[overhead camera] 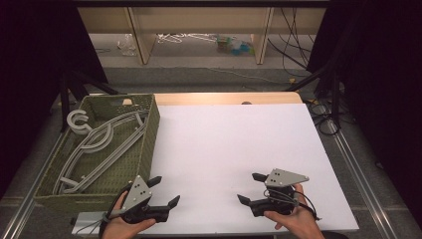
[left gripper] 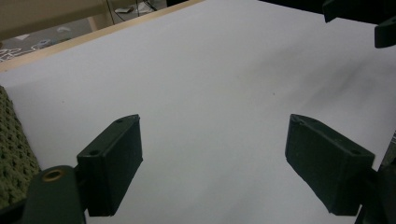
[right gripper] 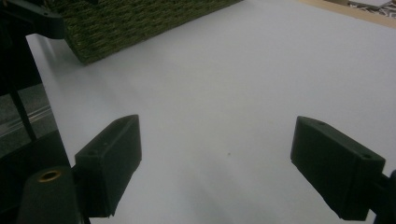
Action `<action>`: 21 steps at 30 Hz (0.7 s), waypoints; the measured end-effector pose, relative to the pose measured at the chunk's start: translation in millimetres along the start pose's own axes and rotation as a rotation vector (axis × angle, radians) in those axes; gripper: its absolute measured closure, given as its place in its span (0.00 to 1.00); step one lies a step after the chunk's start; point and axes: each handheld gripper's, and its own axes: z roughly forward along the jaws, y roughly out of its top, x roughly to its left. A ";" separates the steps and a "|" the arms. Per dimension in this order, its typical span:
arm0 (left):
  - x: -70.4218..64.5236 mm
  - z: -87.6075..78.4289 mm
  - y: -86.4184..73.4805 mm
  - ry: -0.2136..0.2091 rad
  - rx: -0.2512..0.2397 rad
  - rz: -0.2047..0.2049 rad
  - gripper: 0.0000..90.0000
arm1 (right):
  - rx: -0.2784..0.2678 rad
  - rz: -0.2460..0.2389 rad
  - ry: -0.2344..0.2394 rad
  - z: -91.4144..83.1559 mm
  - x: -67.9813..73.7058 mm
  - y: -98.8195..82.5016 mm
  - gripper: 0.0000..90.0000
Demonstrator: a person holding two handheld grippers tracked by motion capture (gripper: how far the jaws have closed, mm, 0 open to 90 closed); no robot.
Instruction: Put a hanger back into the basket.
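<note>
Dim room; grey floor (overhead camera: 209,77); wooden shelf unit (overhead camera: 199,22); cables (overhead camera: 293,45).

Left gripper (overhead camera: 165,190): black jaws and body, flat grey three-cornered plate on top with small dark holes, a brass-coloured ring at the jaw base in the left gripper view. Right gripper (overhead camera: 251,187): same black, same grey plate, black cable. Table sheet (overhead camera: 234,149): plain white, no pattern. Table edge (overhead camera: 226,98) beyond it: light wood tone. Basket (overhead camera: 149,132): olive green, woven texture, knotted look close up in the right gripper view. Hangers (overhead camera: 102,144) in the basket: pale grey, plain. Floor (overhead camera: 209,74): grey. Shelf unit (overhead camera: 199,20) at the back: beige. Side areas: black.
</note>
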 end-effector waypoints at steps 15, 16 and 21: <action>5.4 -1.4 -0.6 0.014 0.001 -0.007 0.21 | 0.015 -0.005 0.012 -1.0 5.2 -7.7 0.19; 5.6 -1.2 -0.7 0.014 0.002 -0.007 0.21 | 0.016 -0.004 0.013 -0.9 4.9 -7.7 0.19; 5.8 -1.0 -0.6 0.011 -0.001 -0.013 0.21 | 0.019 -0.003 0.015 -0.1 5.5 -8.0 0.19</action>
